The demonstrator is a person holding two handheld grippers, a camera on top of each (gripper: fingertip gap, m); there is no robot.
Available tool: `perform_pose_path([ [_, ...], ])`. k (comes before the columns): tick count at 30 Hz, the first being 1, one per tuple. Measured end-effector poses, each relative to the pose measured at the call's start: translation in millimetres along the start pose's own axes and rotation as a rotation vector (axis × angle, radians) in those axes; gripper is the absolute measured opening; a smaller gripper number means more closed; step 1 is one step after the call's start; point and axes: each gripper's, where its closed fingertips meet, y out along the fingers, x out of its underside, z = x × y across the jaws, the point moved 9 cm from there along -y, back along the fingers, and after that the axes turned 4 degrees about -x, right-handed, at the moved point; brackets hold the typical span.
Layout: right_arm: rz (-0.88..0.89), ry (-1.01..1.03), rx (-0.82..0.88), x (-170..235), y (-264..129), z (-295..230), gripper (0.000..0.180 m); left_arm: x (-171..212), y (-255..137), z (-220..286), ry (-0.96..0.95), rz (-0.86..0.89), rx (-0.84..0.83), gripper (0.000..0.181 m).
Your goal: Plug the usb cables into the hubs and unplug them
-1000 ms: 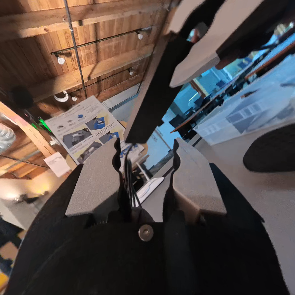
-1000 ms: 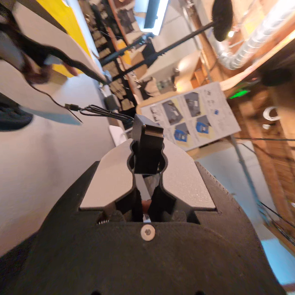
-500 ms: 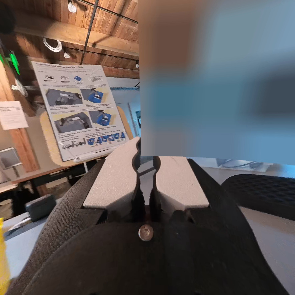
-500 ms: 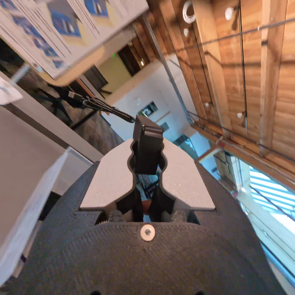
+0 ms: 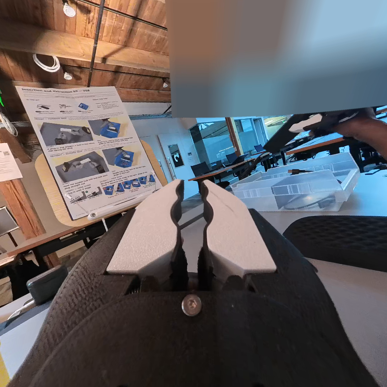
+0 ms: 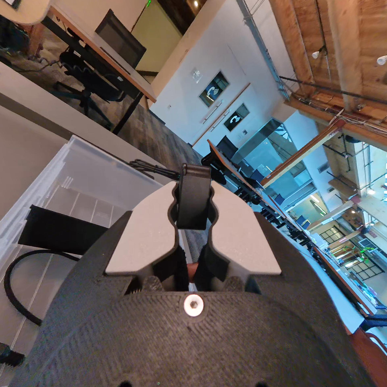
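Observation:
My right gripper (image 6: pixel 193 188) is shut on a black USB hub (image 6: pixel 193 201) that stands up between its fingers. A bundled black cable (image 6: pixel 150 168) runs off the hub's far end. A second black hub (image 6: pixel 60 230) with a curved black cable (image 6: pixel 12 278) lies in the clear plastic bin (image 6: pixel 69 159) to the left below. My left gripper (image 5: pixel 191 185) is empty, its jaws nearly together with a narrow gap. In the left wrist view the right gripper (image 5: pixel 303 128), held by a hand, is up at the right above the bin (image 5: pixel 345 184). A USB plug (image 5: pixel 293 171) shows over the bin.
An instruction poster on a board (image 5: pixel 90 146) stands at the left behind the grey table (image 5: pixel 345 303). A black mesh chair back (image 5: pixel 339 240) is at the right. Desks and office chairs fill the room beyond.
My left gripper has closed from wide open, no longer has cable between its fingers, and has levelled out toward the poster and bin. My right gripper, still holding the hub, has swung over the clear bin.

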Motion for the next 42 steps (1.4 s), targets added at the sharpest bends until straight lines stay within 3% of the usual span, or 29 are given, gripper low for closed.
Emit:
perform_pose_path([
  [10,0.138,-0.246,0.311,-64,-62,8,0.025,0,0,1,0.030,-0.006,0.002,0.016],
  [16,0.095,-0.296,0.320,-75,-82,13,0.025,0,0,2,0.028,-0.001,0.005,0.017],
  [21,-0.034,-0.289,0.138,-68,-69,7,0.026,0,0,0,0.007,0.004,0.000,0.018],
  [32,-0.402,-0.296,-0.239,-9,14,-41,0.026,0,0,-4,-0.037,0.006,-0.013,0.019],
  [42,-0.360,-0.216,-0.376,7,37,-65,0.029,1,1,-3,-0.020,-0.004,-0.009,0.019],
])
